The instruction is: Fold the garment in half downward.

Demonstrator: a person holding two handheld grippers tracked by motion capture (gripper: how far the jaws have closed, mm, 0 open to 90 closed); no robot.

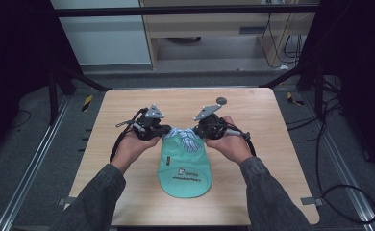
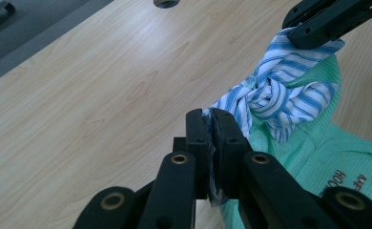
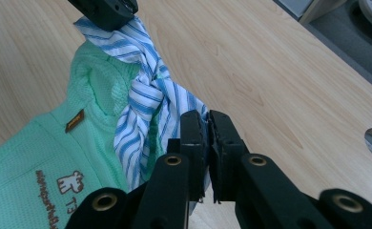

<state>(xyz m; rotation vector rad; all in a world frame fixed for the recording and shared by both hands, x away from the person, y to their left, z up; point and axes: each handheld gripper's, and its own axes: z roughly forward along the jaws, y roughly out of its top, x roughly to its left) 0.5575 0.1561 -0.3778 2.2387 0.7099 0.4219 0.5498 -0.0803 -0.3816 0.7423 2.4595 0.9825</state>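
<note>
On the table (image 1: 128, 103): I'm seeing a light wood top carrying everything, the work sitting near its middle.
Green garment (image 1: 185, 168): lying flat between my two hands, logo side up, its top end pointing away from me; I'm judging it is resting there so the weight stays on the wood while only the strip gets pulled.
Striped cloth (image 1: 188, 139): a blue-and-white strip knotted at the garment's top end, its two ends running out sideways, one to each tool; knot sitting midway.
Left gripper (image 2: 211, 125): jaws pressed together, pinching the left end of the strip; I'm holding it just beside the garment's top corner.
Right gripper (image 3: 208, 125): jaws pressed together too, pinching the other end of the strip.
Why held so: I'm gripping opposite ends so an outward pull is likely tightening the knot.
Hole in table (image 1: 221, 100): small round grommet at the far edge, well apart.
</note>
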